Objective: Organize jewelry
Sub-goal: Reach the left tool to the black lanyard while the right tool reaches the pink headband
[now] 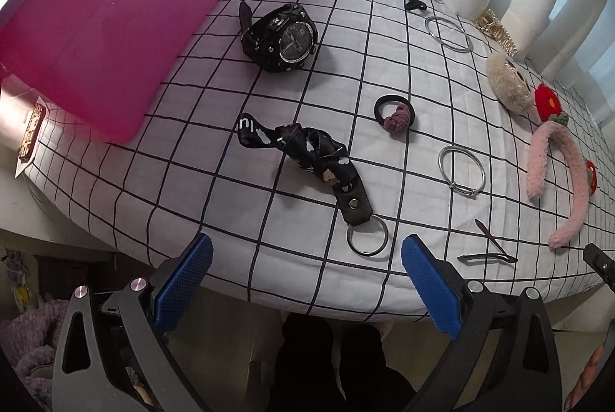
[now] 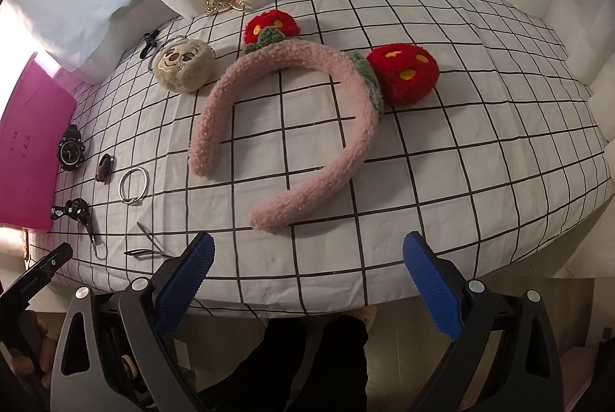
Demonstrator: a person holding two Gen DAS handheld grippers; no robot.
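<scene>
So the jewelry is all spread out on a white checked cloth [image 1: 200,158]. In the left wrist view, a black wristwatch [image 1: 282,37] sits upper middle, just beside a pink box [image 1: 115,27] that fills the upper left. Lower down, centre frame, there's a black printed strap [image 1: 307,150] with a metal key ring [image 1: 367,239] on its end, and that ring lies closest to the left gripper [image 1: 305,283], whose blue pads are spread wide with nothing between them. Right of the strap: a purple knotted hair tie [image 1: 394,114] and a silver bangle [image 1: 461,171].

Right wrist view is mostly the fluffy pink headband [image 2: 292,127] with red pom-poms, dead centre, with a beige plush face charm [image 2: 184,65] to its upper left. Right gripper [image 2: 307,287] is also wide apart and empty, hovering at the cloth's near edge.
</scene>
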